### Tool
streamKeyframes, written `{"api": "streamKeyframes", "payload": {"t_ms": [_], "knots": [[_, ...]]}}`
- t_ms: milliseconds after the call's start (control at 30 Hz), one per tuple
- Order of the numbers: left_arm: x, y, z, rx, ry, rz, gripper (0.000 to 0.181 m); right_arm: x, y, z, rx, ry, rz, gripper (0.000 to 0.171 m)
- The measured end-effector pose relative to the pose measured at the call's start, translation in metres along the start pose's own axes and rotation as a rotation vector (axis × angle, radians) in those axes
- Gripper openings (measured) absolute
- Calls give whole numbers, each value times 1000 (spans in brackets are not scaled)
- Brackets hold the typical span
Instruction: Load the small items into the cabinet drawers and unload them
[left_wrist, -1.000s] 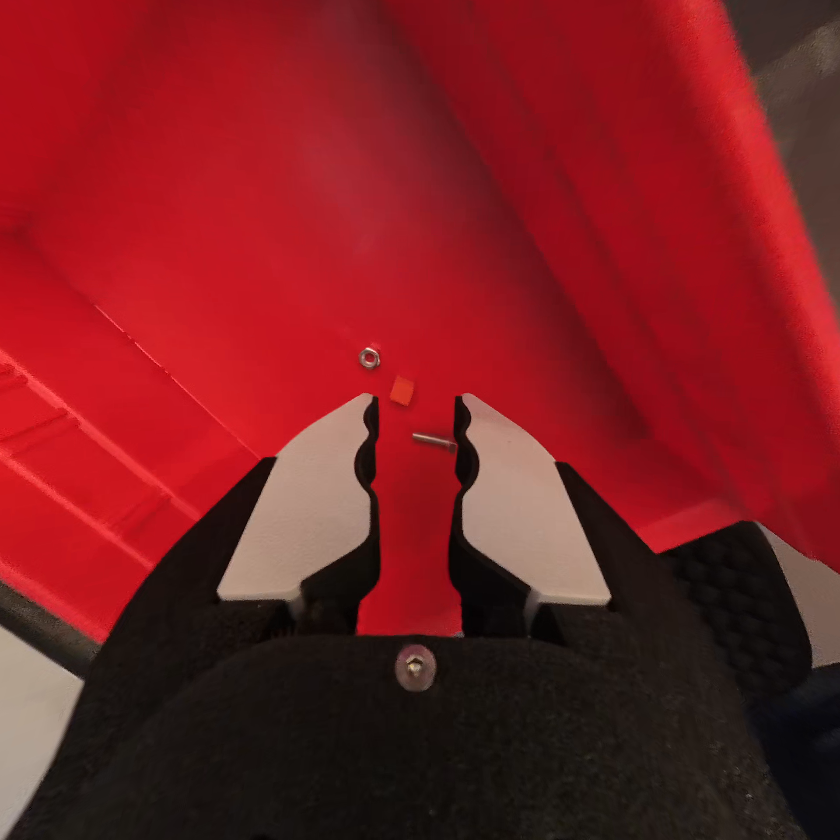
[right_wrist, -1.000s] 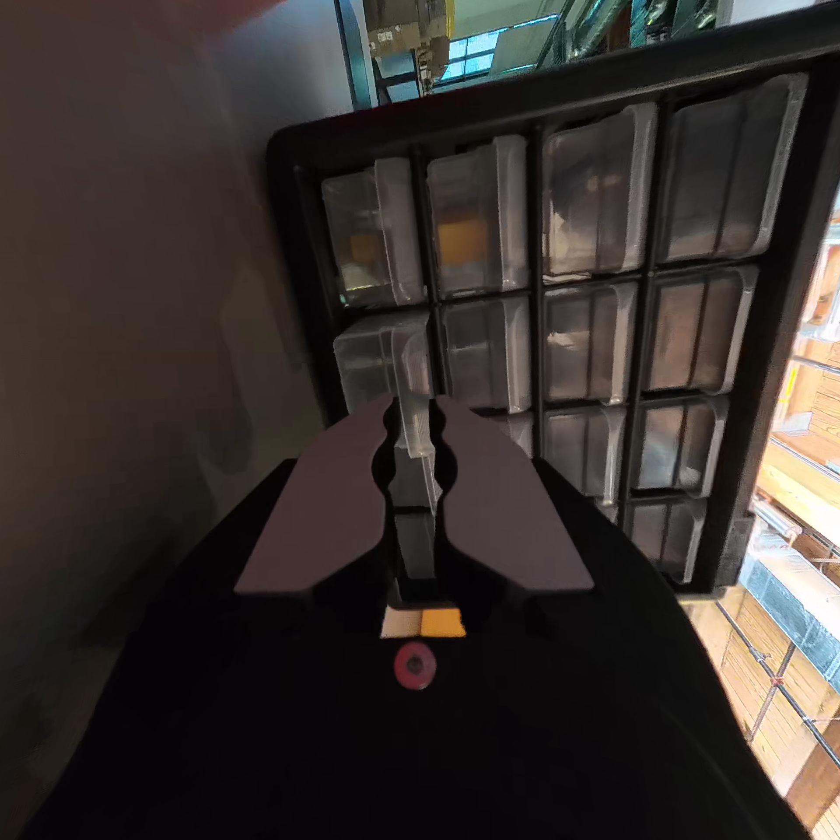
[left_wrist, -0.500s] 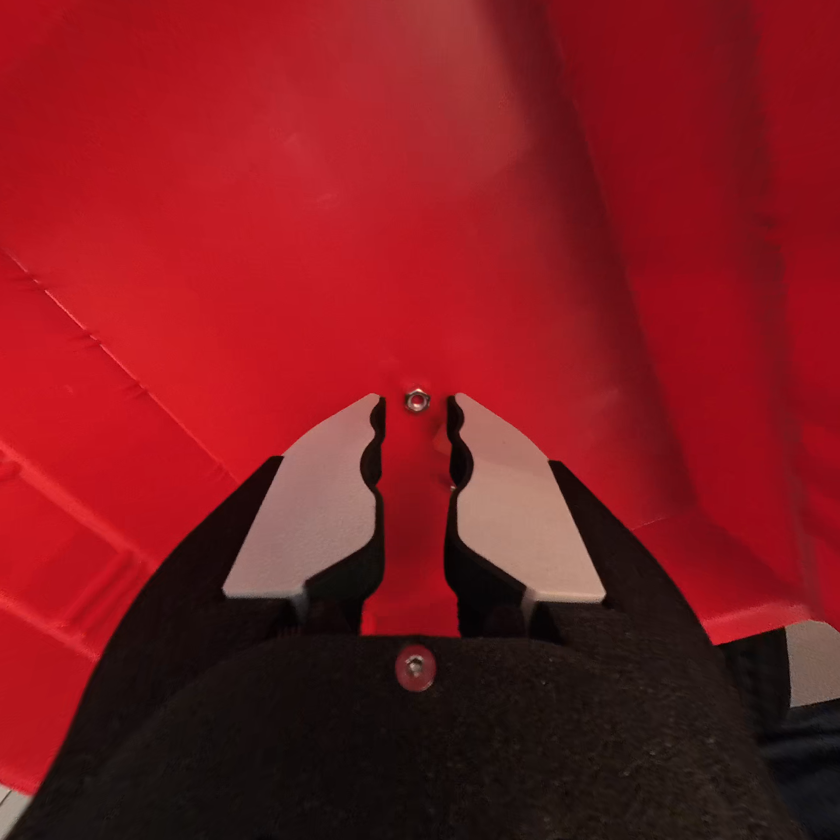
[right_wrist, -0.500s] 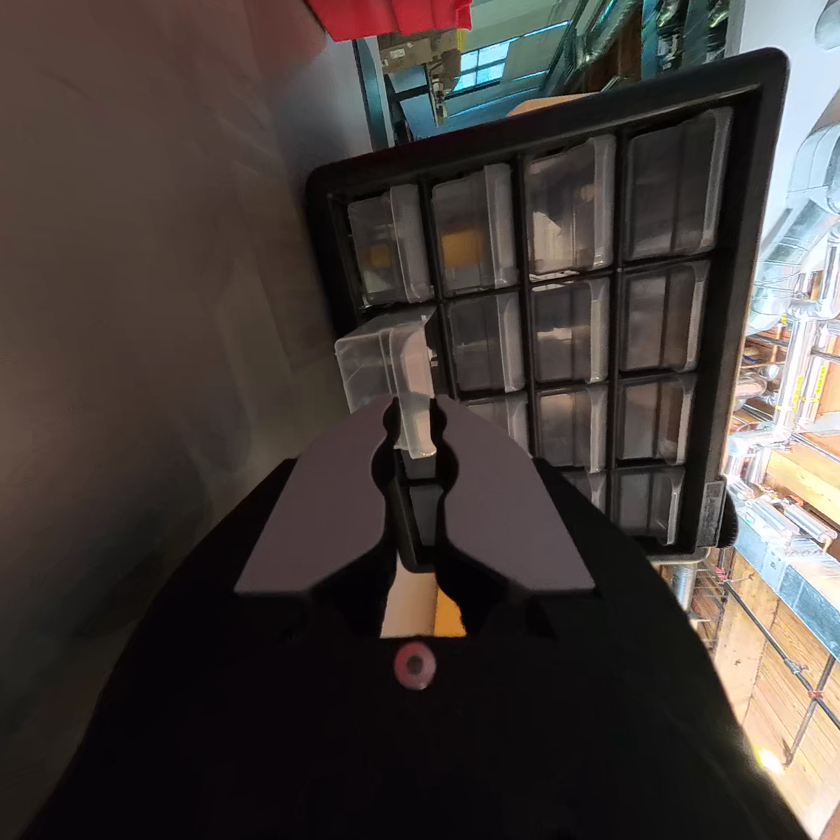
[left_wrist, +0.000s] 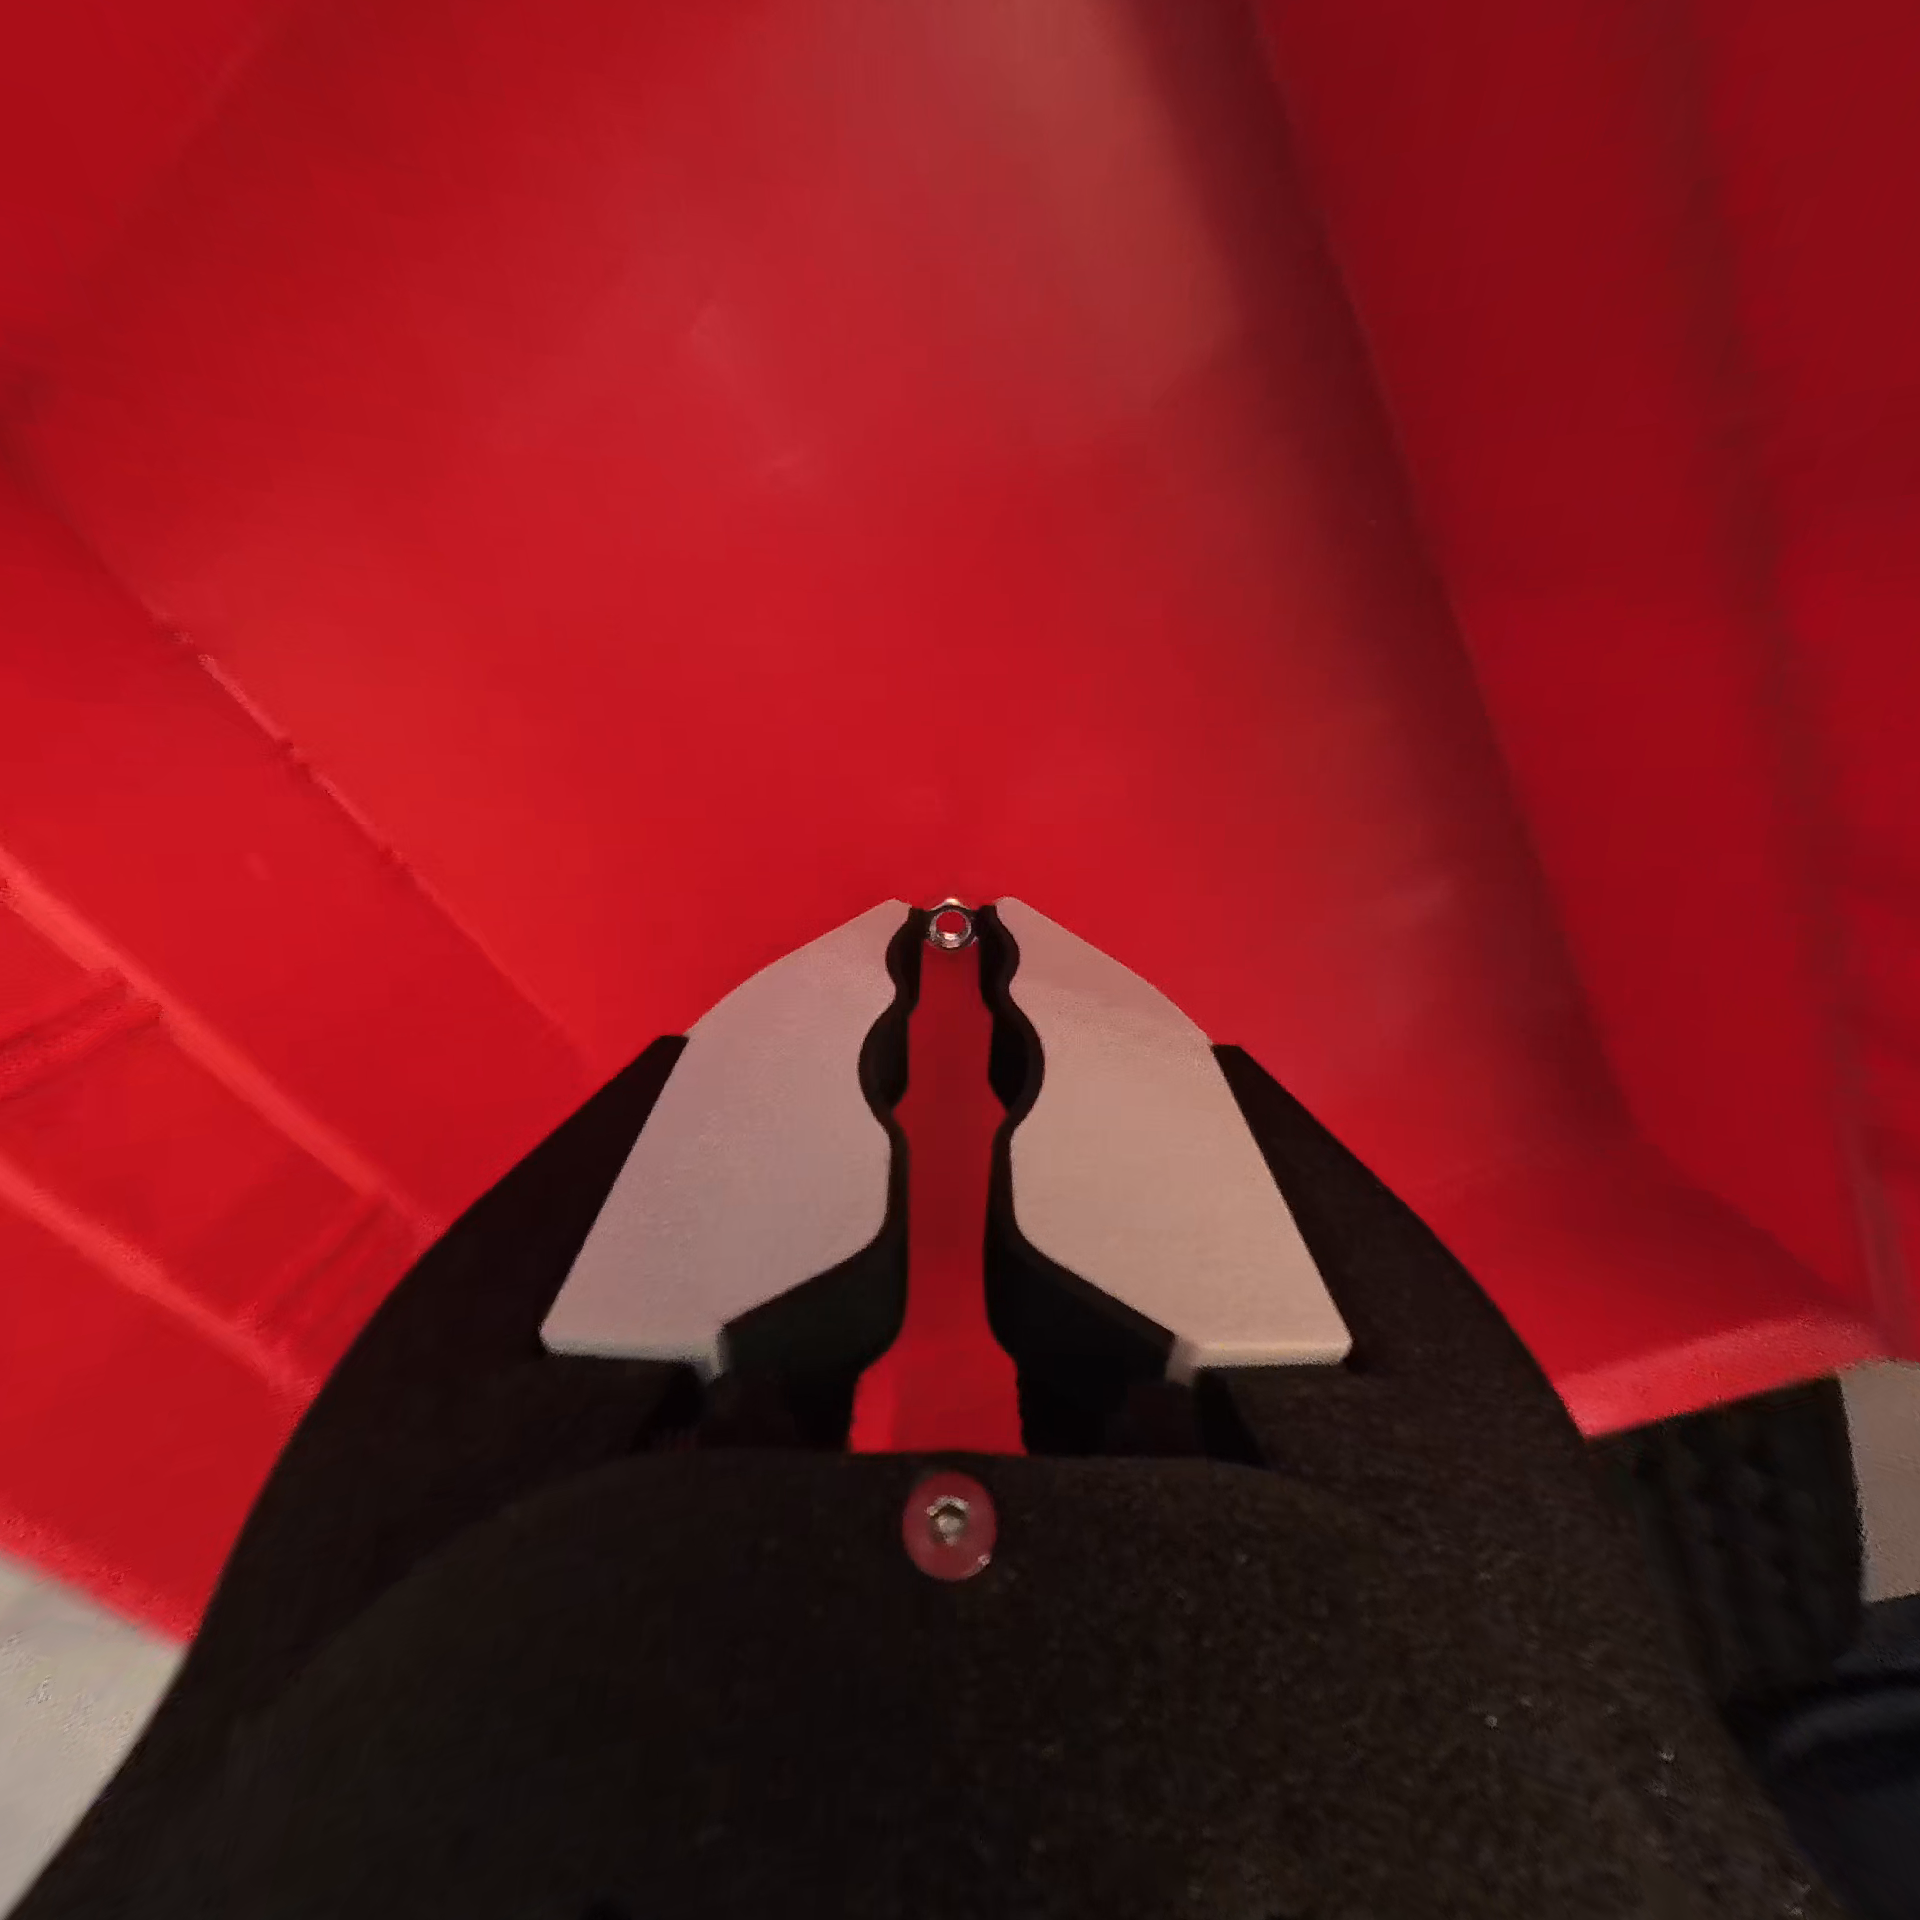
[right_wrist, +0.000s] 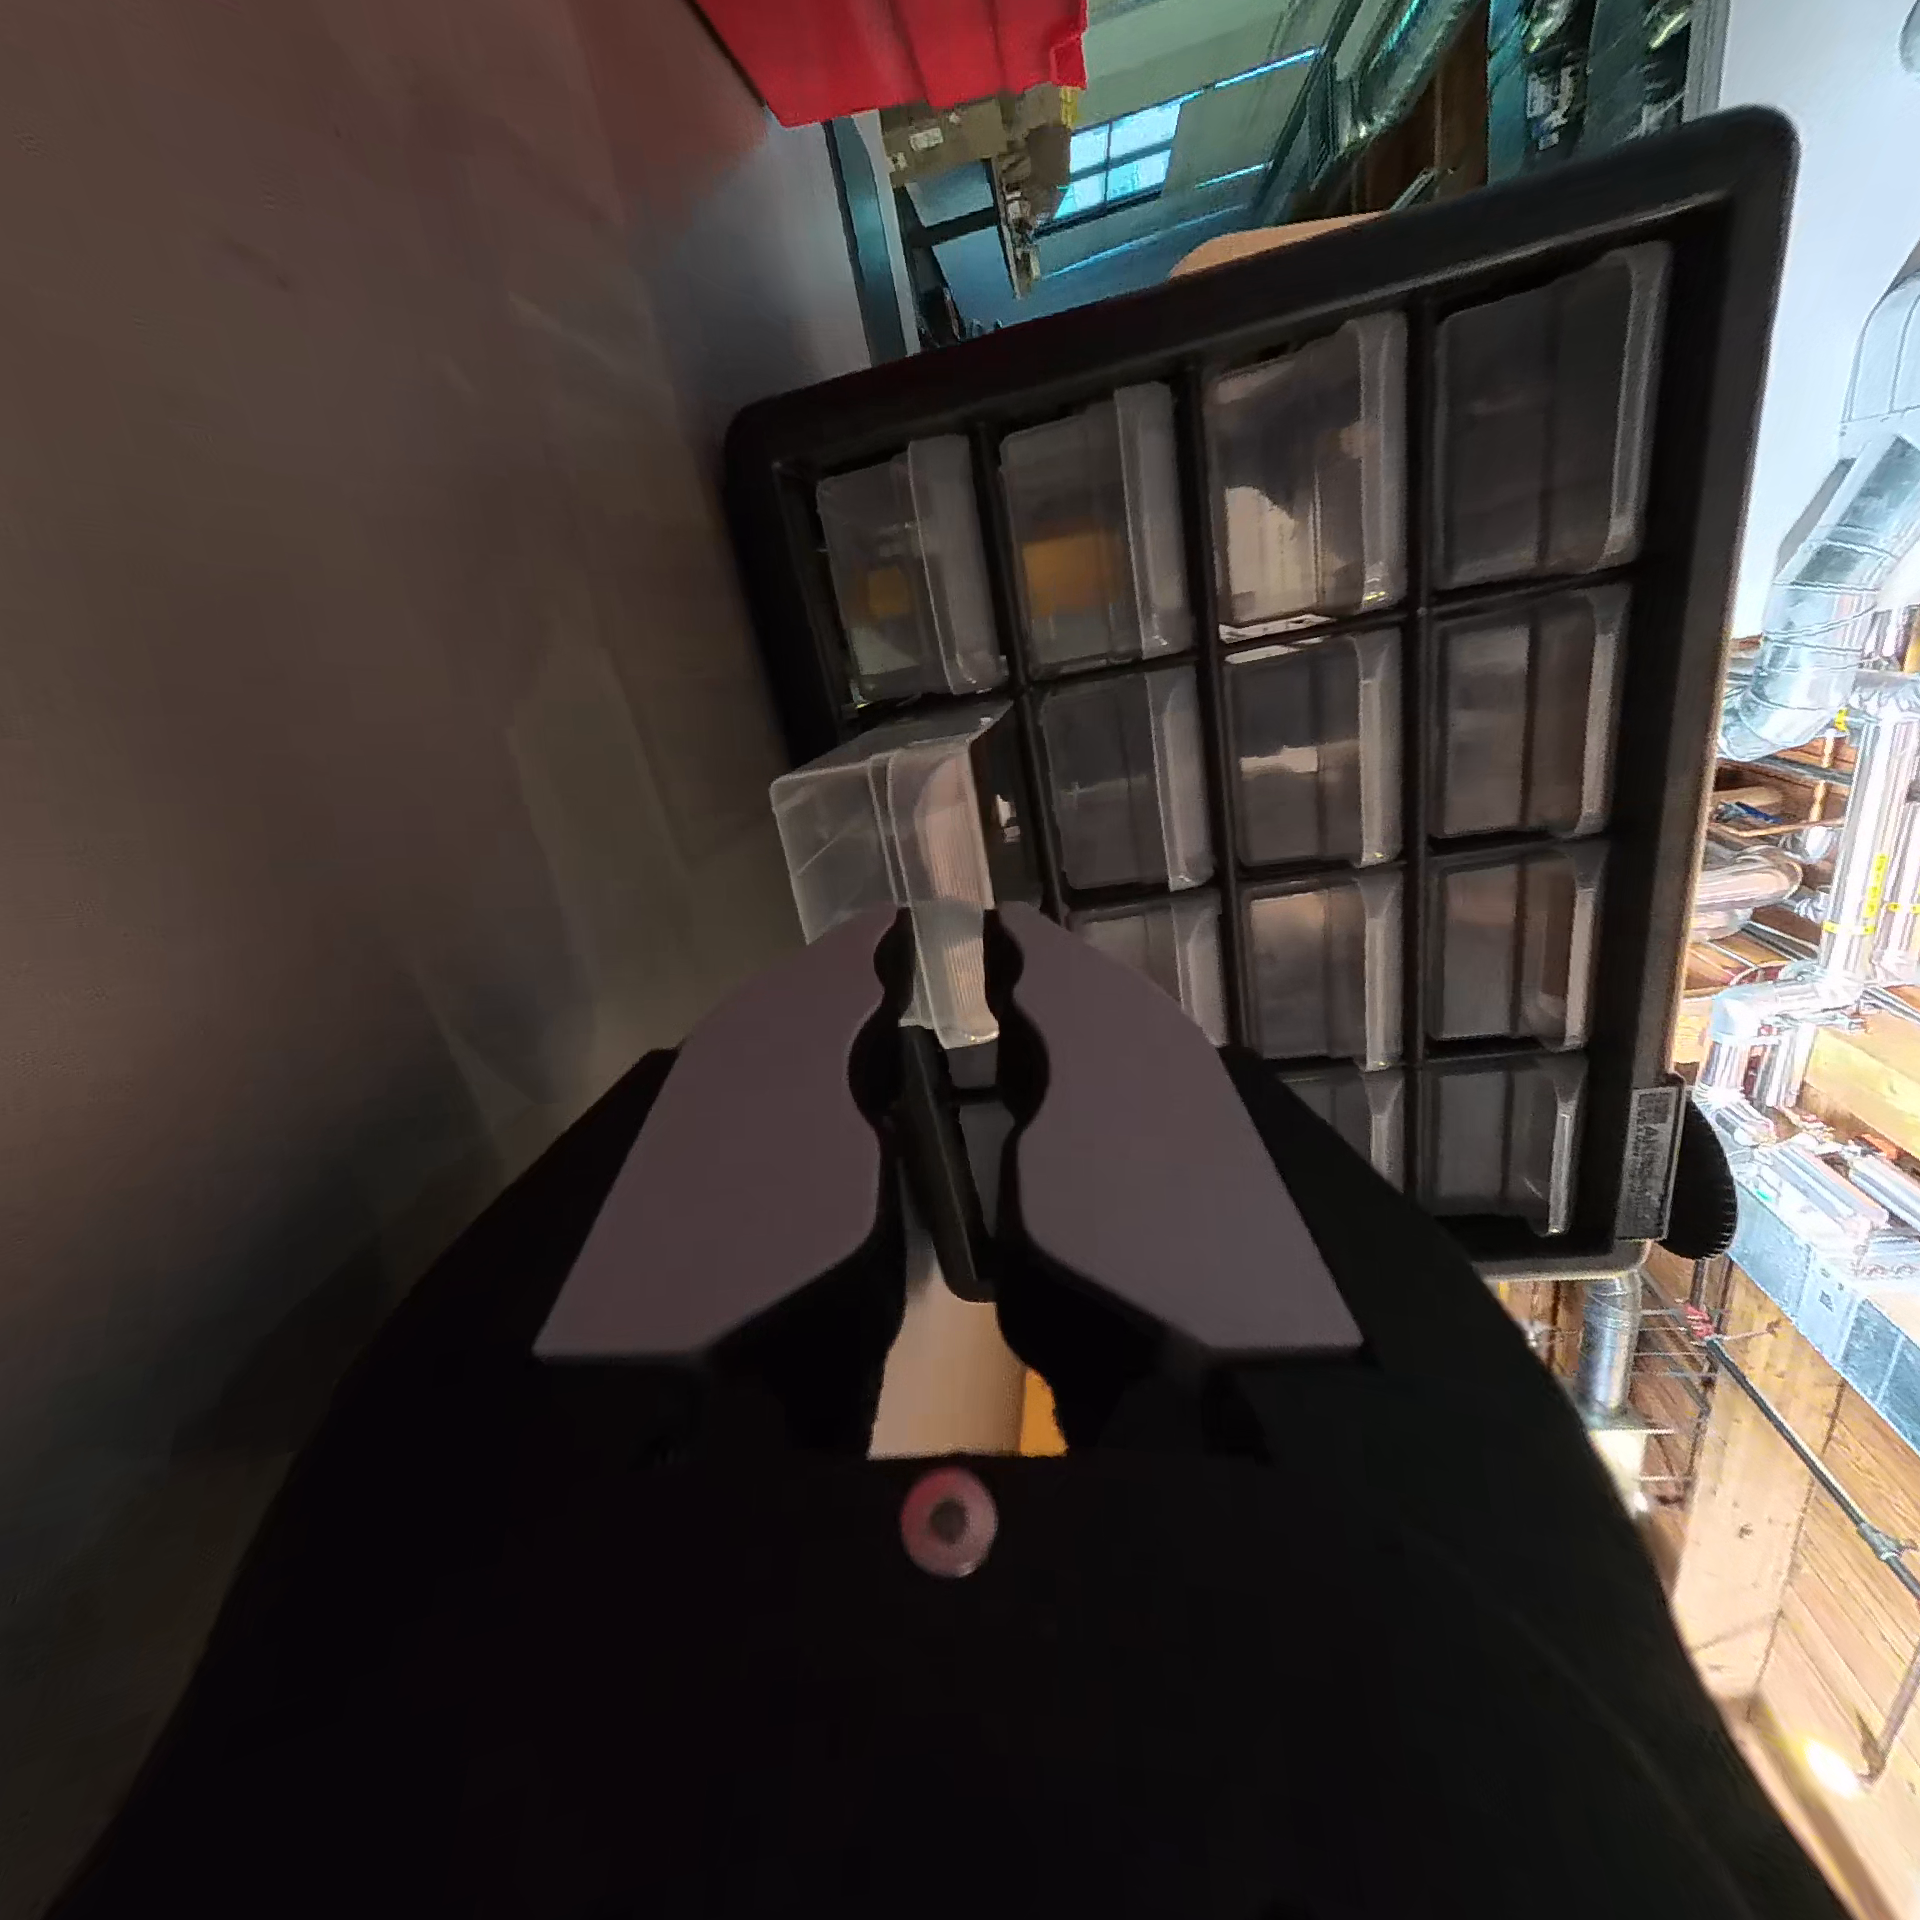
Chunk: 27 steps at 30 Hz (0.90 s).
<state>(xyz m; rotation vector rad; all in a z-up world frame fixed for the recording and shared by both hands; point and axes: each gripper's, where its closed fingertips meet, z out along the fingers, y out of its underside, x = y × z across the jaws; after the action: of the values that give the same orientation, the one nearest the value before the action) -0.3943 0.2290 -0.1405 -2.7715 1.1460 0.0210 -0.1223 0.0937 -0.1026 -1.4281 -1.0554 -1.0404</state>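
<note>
In the left wrist view my left gripper is down inside a red bin and is shut on a small silver nut held at its fingertips. In the right wrist view my right gripper is shut on the handle of a clear drawer, which is pulled partway out of a black cabinet of clear drawers. The view is rotated, so the cabinet appears on its side. Two closed drawers near the pulled one hold orange items.
The grey table lies beside the cabinet in the right wrist view. A corner of the red bin shows at the top. Shelving and pipes fill the background at the right. A strip of table shows by the bin. The tips of one gripper are about 30 centimetres away from the tips of the other.
My left gripper moved forward over the nut and closed on it; the orange piece and the screw went out of sight. My right gripper pulled the clear drawer farther out of the cabinet.
</note>
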Motion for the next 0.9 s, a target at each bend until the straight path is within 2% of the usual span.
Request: {"api": "streamKeyframes", "payload": {"t_ms": [67, 133, 233, 300, 433, 567, 667, 900], "knots": [[15, -4, -26, 73, 36, 6, 10, 0, 0, 1, 5, -1, 7, 14], [53, -10, -61, 189, 122, 69, 10, -1, 0, 1, 8, -6, 10, 14], [147, -15, -106, 321, 291, 305, 10, 1, -4, 0, 29, -8, 27, 14], [203, -26, -119, 379, 272, 484, 10, 1, -3, 1, 25, -14, 41, 14], [257, -74, -108, 377, 28, 681, 10, 1, -1, 1, 25, -14, 41, 14], [277, -103, -76, 224, 7, 675, 10, 3, 2, -2, 26, -19, 58, 14], [278, -118, -55, 155, -28, 692, 10, 3, 2, -3, 29, -23, 65, 14], [270, -125, -23, 21, -115, 799, 10, 3, 1, -3, 37, -44, 84, 14]]}}
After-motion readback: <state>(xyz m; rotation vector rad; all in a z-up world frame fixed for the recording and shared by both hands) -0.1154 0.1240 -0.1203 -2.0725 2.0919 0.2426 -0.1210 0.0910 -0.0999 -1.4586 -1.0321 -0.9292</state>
